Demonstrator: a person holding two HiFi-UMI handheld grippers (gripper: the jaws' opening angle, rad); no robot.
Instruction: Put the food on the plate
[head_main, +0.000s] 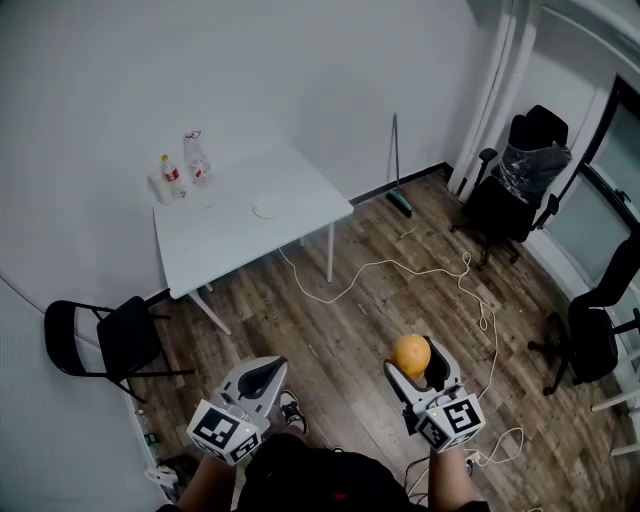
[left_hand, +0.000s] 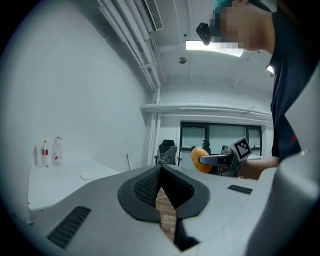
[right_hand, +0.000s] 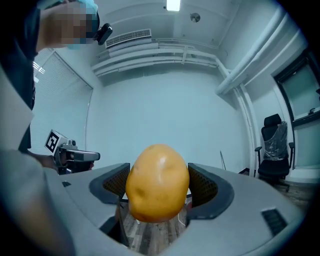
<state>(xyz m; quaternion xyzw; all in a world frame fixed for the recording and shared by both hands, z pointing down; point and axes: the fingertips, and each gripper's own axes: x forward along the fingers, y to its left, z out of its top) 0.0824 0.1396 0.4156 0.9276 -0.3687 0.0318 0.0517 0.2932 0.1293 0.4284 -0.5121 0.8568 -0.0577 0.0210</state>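
My right gripper (head_main: 415, 362) is shut on a yellow-orange potato (head_main: 410, 354), held over the wooden floor; in the right gripper view the potato (right_hand: 157, 182) fills the space between the dark pads. My left gripper (head_main: 265, 375) is shut with nothing in it, its pads (left_hand: 150, 187) pressed together. A small white plate (head_main: 265, 209) lies on the white table (head_main: 240, 235) across the room, far from both grippers. In the left gripper view the plate (left_hand: 88, 175) shows at the left and the potato (left_hand: 200, 160) at the right.
Two bottles (head_main: 184, 166) stand at the table's back corner. A black folding chair (head_main: 110, 340) is at the left, black office chairs (head_main: 520, 180) at the right. A white cable (head_main: 420, 270) snakes over the wooden floor. A broom (head_main: 397, 165) leans on the wall.
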